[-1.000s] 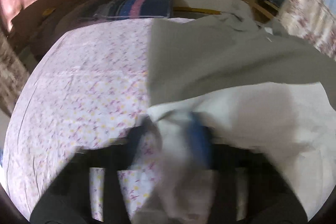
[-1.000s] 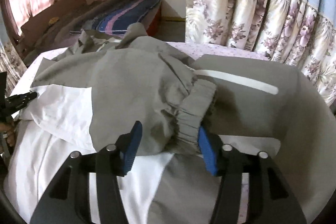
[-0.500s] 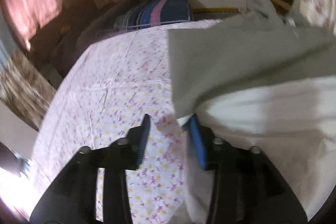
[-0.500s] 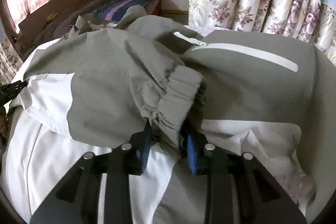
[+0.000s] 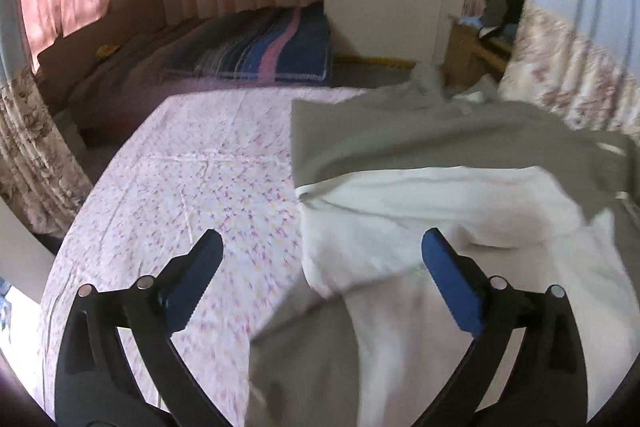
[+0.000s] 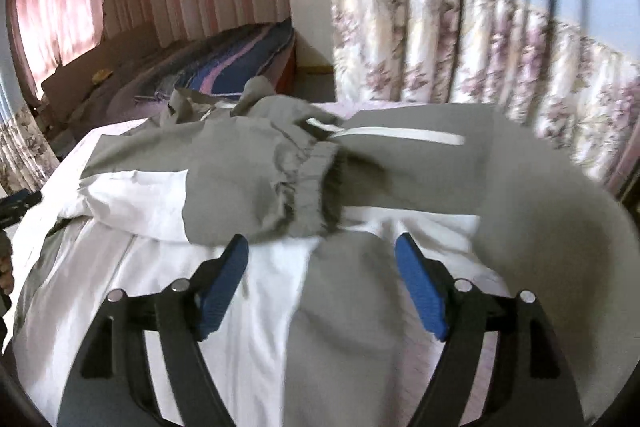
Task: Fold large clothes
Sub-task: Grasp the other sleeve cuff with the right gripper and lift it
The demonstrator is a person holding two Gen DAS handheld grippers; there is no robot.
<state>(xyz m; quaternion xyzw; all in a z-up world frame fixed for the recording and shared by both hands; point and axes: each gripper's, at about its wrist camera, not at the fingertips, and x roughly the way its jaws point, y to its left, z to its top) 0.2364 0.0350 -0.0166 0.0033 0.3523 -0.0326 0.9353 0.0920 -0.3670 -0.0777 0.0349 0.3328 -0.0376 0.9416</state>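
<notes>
Both my tools gape wide, holding nothing. The jacket (image 6: 400, 179) lies ahead of the right tool (image 6: 320, 267), sleeve (image 6: 248, 179) folded across its body; the left tool (image 5: 320, 267) straddles its edge, ready.

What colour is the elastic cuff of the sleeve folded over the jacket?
Grey, like the upper sleeve. The elastic cuff shows best in the right wrist view.

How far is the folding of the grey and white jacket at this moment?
Done: one sleeve lies folded across the jacket, its elastic cuff at the middle. In hand: nothing; the left claw and right claw are both open above the cloth. Left: the body is not yet folded; the other sleeve cannot be seen.
</notes>
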